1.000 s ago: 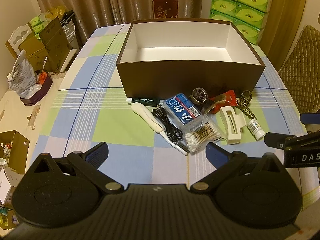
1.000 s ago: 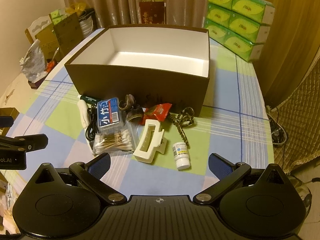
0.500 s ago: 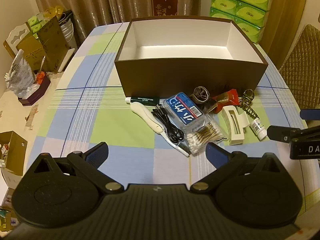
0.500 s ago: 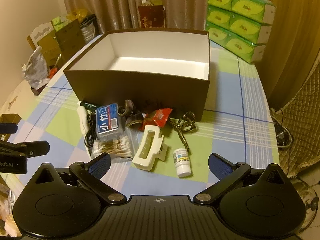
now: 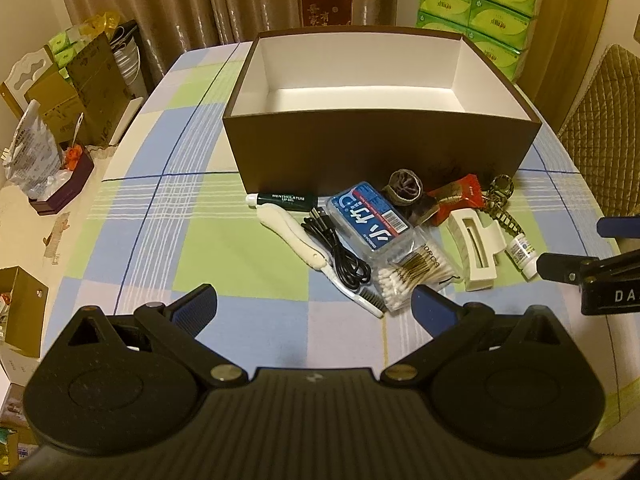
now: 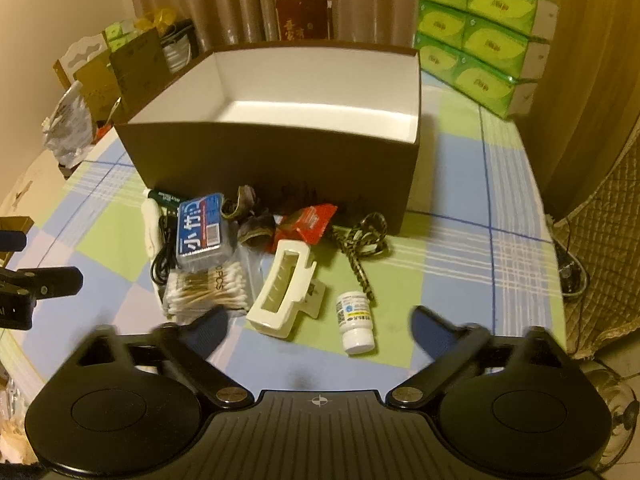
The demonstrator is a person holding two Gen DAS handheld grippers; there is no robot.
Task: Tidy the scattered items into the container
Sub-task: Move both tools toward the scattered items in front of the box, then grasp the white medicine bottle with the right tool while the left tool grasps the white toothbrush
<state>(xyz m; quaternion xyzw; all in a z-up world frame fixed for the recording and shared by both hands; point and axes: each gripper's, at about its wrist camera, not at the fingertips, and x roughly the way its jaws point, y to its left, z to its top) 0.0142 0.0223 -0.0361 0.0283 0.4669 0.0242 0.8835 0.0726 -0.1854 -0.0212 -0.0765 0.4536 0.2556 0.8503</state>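
Note:
A brown box (image 5: 384, 152) (image 6: 280, 168) with a white inside stands open on the checked tablecloth. In front of it lie a white hair clip (image 6: 282, 288) (image 5: 476, 246), a small white bottle (image 6: 356, 322) (image 5: 522, 252), a cotton swab pack (image 6: 208, 290) (image 5: 412, 270), a blue case (image 6: 204, 234) (image 5: 368, 218), a black cable (image 5: 340, 252), a lip gel tube (image 5: 286, 200), a red packet (image 6: 312, 222) and a patterned strap (image 6: 362, 248). My right gripper (image 6: 316, 330) hangs just before the clip and bottle, jaws closing with nothing pressed between them. My left gripper (image 5: 314, 306) is open, near the swabs.
Green tissue packs (image 6: 480, 36) are stacked at the table's back right. A red bag (image 5: 326, 2) stands behind the box. Cartons and bags (image 5: 80, 80) crowd the floor at left. A quilted chair (image 5: 604, 128) sits at right.
My right gripper has come lower and closer to the hair clip and bottle, and its fingers have drawn inward a little. The left gripper has hardly moved.

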